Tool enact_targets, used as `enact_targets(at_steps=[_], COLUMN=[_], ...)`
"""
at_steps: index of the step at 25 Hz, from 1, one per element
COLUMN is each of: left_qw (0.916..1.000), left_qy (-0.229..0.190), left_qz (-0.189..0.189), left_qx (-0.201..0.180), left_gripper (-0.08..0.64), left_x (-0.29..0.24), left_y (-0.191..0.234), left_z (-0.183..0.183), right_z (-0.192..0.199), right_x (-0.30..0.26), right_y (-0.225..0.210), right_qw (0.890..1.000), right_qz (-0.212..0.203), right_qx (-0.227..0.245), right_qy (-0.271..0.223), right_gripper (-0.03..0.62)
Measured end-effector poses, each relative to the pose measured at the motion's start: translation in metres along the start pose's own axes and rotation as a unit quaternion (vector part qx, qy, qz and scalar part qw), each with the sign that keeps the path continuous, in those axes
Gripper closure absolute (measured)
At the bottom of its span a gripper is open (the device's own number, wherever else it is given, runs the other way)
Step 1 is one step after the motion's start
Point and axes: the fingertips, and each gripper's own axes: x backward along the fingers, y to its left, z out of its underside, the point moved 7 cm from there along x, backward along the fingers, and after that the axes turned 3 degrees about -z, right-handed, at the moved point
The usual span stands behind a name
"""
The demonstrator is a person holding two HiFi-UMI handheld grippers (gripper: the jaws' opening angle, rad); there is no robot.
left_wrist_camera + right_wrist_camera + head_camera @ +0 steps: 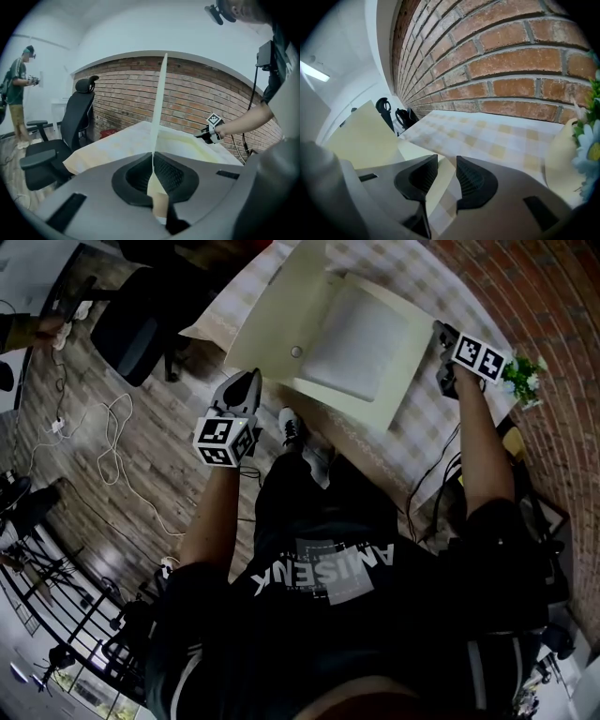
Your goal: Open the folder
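A cream folder [281, 320] lies on the checked tablecloth [384, 460], its cover raised off the back panel, which carries a white sheet [361, 343]. My left gripper [246, 382] is shut on the near edge of that cover. In the left gripper view the cover [161, 93] stands as a thin upright edge pinched between the pads of the left gripper [153, 157]. My right gripper [439, 332] sits at the folder's far right edge. In the right gripper view the right gripper [446, 164] has its jaws a little apart, with a strip of the folder [361, 136] lying in the gap.
A black office chair [141, 320] stands left of the table. A vase of flowers [522, 376] sits by the brick wall [534, 287], close to my right gripper. Cables [103, 446] trail over the wooden floor. Another person [18, 89] stands far off.
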Motion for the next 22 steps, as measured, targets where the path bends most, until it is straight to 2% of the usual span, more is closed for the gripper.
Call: enact_targets(at_steps=[3, 6, 9, 12, 14, 16, 19, 20, 22], left_qw=[0.9996, 0.9977, 0.9942, 0.9906, 0.9872, 0.9811, 0.9689, 0.964, 0.9543], left_qy=[0.015, 0.031, 0.045, 0.067, 0.086, 0.097, 0.12, 0.127, 0.137], left_qz=[-0.022, -0.059, -0.097, -0.119, -0.132, -0.162, -0.211, -0.226, -0.244], left_qx=[0.008, 0.013, 0.012, 0.0, -0.022, -0.043, -0.048, -0.058, -0.105], left_gripper=[0.538, 0.534, 0.499, 0.454, 0.432, 0.38, 0.287, 0.259, 0.215], left_x=[-0.004, -0.01, -0.016, -0.021, -0.024, -0.03, -0.038, -0.04, -0.045], left_y=[0.013, 0.031, 0.043, 0.056, 0.062, 0.073, 0.083, 0.085, 0.087], left_z=[0.007, 0.011, 0.023, 0.031, 0.035, 0.042, 0.054, 0.058, 0.059], right_z=[-0.001, -0.002, -0.003, -0.002, -0.001, -0.002, -0.002, -0.002, -0.001], right_x=[0.003, 0.001, 0.002, 0.003, 0.002, 0.002, 0.002, 0.002, 0.002], right_y=[0.002, 0.006, 0.007, 0.009, 0.01, 0.011, 0.012, 0.012, 0.014], right_qw=[1.0, 1.0, 1.0, 0.999, 0.999, 0.999, 0.999, 0.999, 0.998], right_qz=[0.011, 0.018, 0.025, 0.032, 0.037, 0.041, 0.048, 0.05, 0.055], right_qx=[0.001, 0.0, 0.002, 0.001, 0.002, 0.006, 0.005, 0.004, 0.006], right_qy=[0.002, 0.002, 0.002, -0.003, -0.003, -0.001, -0.003, -0.004, -0.006], right_gripper=[0.442, 0.449, 0.46, 0.465, 0.466, 0.471, 0.474, 0.474, 0.479])
